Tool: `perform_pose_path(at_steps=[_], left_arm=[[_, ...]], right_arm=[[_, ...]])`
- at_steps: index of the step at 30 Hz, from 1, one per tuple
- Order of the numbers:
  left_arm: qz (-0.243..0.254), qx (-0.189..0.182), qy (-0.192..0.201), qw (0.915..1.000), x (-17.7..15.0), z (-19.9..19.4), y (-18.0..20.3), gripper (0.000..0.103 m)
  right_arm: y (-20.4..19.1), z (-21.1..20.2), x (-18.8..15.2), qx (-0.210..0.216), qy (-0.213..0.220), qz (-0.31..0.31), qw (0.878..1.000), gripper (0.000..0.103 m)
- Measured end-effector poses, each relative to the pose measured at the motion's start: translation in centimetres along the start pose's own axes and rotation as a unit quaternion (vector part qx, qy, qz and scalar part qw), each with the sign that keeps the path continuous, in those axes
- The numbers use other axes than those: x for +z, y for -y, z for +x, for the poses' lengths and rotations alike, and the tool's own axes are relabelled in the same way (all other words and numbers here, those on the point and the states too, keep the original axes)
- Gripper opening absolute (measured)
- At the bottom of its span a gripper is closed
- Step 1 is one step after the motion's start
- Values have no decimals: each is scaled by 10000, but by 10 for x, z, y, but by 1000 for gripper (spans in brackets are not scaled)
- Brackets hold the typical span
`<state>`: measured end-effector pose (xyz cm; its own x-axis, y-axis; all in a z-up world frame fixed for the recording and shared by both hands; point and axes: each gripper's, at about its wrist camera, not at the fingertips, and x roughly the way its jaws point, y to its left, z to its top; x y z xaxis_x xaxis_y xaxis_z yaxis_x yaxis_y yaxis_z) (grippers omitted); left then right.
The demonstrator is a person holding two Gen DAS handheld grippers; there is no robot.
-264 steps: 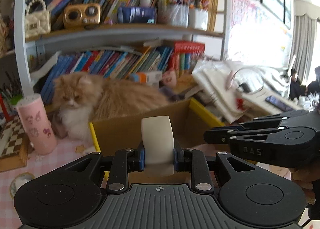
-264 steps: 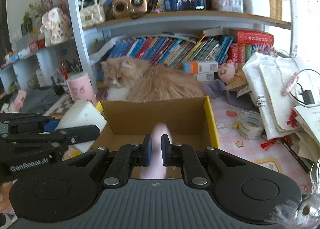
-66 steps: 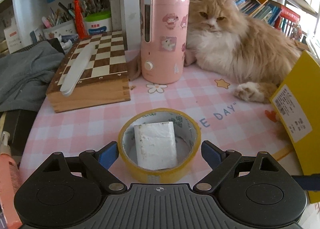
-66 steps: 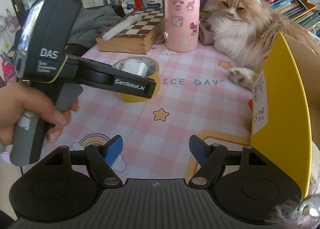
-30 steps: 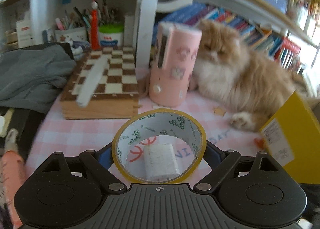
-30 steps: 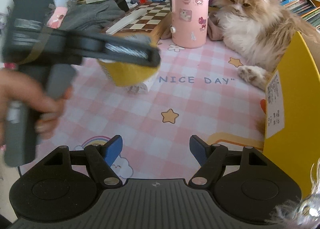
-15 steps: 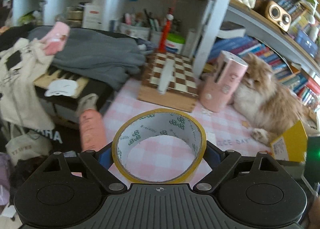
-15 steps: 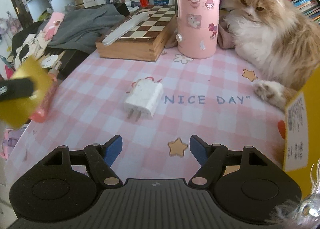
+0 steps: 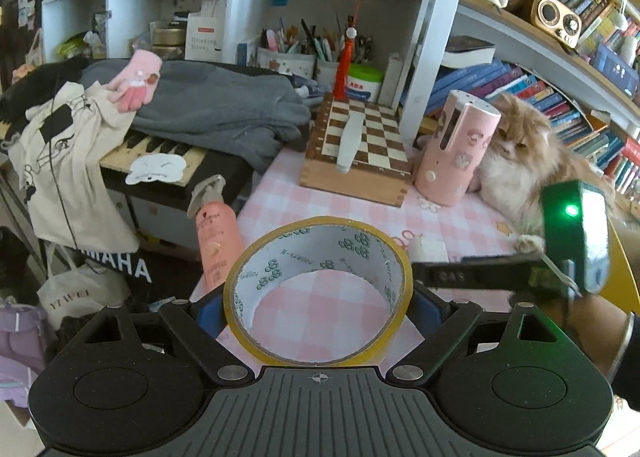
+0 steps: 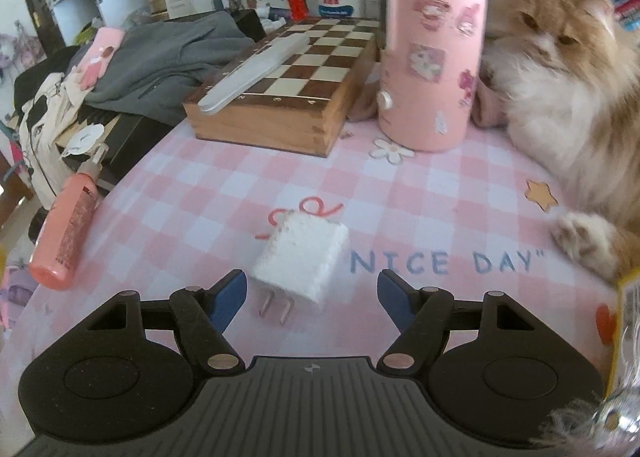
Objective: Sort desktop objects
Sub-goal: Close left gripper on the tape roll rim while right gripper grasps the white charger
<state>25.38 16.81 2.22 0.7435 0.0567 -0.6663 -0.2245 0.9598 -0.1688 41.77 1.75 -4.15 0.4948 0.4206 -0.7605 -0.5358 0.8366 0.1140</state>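
Observation:
In the left wrist view a yellow tape roll [image 9: 320, 247] stands on edge, lifted above the pink checked tablecloth [image 9: 360, 209], and my left gripper [image 9: 318, 309] is shut on it, blue pads on its two sides. A white charger plug [image 10: 302, 259] lies on the cloth with its prongs pointing toward me. My right gripper [image 10: 312, 289] is low over it; the jaws are closing, the plug's near end lies between the fingertips, and neither pad touches it. The plug [image 9: 430, 251] also shows past the tape roll.
Behind the plug stand a wooden chessboard box [image 10: 288, 97] and a pink cylinder [image 10: 432, 57]. A fluffy orange cat [image 10: 560, 89] lies at the right, paw on the cloth. A pink spray bottle [image 10: 66, 233] lies at the table's left edge. A yellow box corner [image 10: 628, 309] is at far right.
My left gripper has lifted the tape roll off the plug and swung left, away from it. My right gripper has moved forward to the plug, which now lies between its fingertips.

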Motion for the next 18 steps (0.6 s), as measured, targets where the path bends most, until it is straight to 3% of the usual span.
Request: perform_pose_path(at_steps=[4, 8, 18], left_arm=[[-36, -22, 23, 10000, -3, -3, 0, 91], [-73, -27, 27, 10000, -5, -4, -1, 91], [-64, -185, 112, 9997, -5, -9, -2, 91]], right_arm=[[-3, 9, 4, -45, 1, -106, 9999, 69], [-6, 16, 6, -12, -23, -178, 9998, 55], [-9, 7, 1, -94, 39, -279, 9996, 45]])
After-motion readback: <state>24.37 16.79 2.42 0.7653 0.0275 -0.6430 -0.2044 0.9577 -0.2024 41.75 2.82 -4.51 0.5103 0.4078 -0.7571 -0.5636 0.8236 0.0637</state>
